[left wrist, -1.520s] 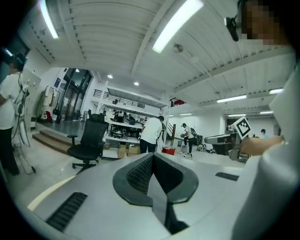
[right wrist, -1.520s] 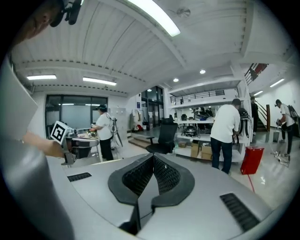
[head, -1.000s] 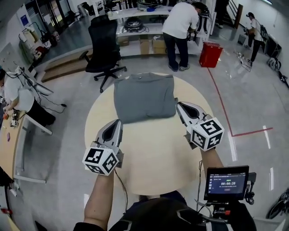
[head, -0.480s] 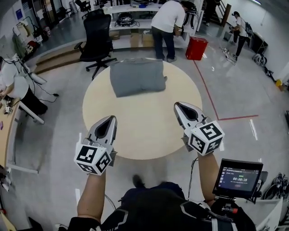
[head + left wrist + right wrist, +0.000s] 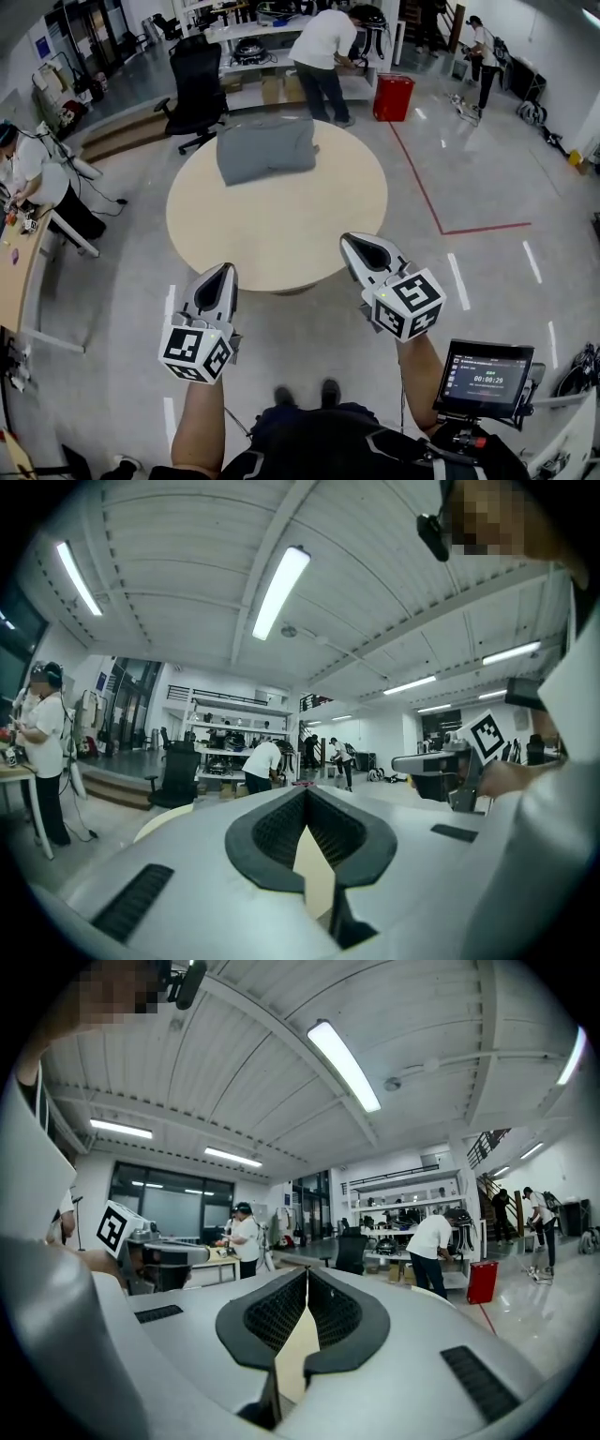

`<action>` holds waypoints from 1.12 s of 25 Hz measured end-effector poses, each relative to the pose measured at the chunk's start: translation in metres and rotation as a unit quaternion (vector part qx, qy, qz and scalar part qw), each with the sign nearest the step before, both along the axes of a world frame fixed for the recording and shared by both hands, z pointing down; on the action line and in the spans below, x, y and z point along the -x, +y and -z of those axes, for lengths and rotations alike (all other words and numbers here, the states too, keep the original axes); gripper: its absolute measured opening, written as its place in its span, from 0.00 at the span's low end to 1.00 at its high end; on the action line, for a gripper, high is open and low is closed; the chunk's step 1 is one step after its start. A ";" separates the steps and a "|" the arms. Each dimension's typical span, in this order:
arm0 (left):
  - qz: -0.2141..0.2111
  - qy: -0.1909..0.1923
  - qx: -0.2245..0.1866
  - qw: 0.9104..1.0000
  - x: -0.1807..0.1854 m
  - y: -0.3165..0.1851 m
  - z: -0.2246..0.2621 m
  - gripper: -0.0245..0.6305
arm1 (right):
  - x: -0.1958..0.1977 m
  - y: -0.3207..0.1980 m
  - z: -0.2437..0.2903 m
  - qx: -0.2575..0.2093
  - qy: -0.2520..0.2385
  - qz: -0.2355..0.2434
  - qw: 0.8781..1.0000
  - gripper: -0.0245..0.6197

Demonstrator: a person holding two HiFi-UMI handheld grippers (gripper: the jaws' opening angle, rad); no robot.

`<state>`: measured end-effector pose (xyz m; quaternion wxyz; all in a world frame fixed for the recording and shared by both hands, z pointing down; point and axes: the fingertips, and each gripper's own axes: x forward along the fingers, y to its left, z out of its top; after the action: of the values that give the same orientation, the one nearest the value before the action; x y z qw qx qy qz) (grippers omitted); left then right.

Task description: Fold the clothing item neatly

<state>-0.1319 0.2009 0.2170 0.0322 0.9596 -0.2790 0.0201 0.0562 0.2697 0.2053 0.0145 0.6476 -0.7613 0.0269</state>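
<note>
**Head view.** The left gripper [image 5: 223,274] and the right gripper [image 5: 354,246] are held side by side, well apart, both pointing away from the person toward a round table [image 5: 281,225]. Their tips sit at about the table's near edge. The garment [image 5: 265,148], grey and folded into a rough rectangle, lies on the far part of the table, well ahead of both grippers and closer to the left gripper's line than to the right's. The tabletop between the grippers and the garment is bare. Beyond the garment stands a black chair [image 5: 195,89]. Ahead of the right gripper, past the table, a person [image 5: 319,47] in a white shirt bends at a shelf beside a red bin [image 5: 392,97]. A red floor line [image 5: 427,192] runs on the right gripper's outer side. A small screen [image 5: 485,377] sits behind the right gripper.

**Left gripper view.** The left gripper's [image 5: 306,803] jaws are together, their dark pads meeting at the tips with nothing between them. The right gripper [image 5: 441,761] shows at the side, level with it.

**Right gripper view.** The right gripper's [image 5: 307,1279] jaws are likewise pressed together and empty. The left gripper [image 5: 169,1255] shows at the side, and the bin [image 5: 483,1282] and the chair [image 5: 351,1252] stand far ahead
</note>
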 end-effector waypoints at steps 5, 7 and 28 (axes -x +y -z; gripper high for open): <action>-0.021 0.009 -0.011 1.000 0.018 0.034 0.000 0.04 | 0.025 0.036 0.000 -0.001 0.009 -0.019 1.000 0.05; -0.039 0.012 -0.016 0.999 0.036 0.061 0.002 0.04 | 0.048 0.065 0.001 0.001 0.012 -0.033 0.999 0.05; -0.043 0.000 -0.001 0.999 0.123 0.258 -0.007 0.04 | 0.150 0.260 -0.004 0.000 0.017 -0.015 1.000 0.05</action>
<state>-0.2553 0.4586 0.2244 0.0302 0.9707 -0.2377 0.0207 -0.0934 0.5297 0.2090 0.0270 0.6595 -0.7510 0.0164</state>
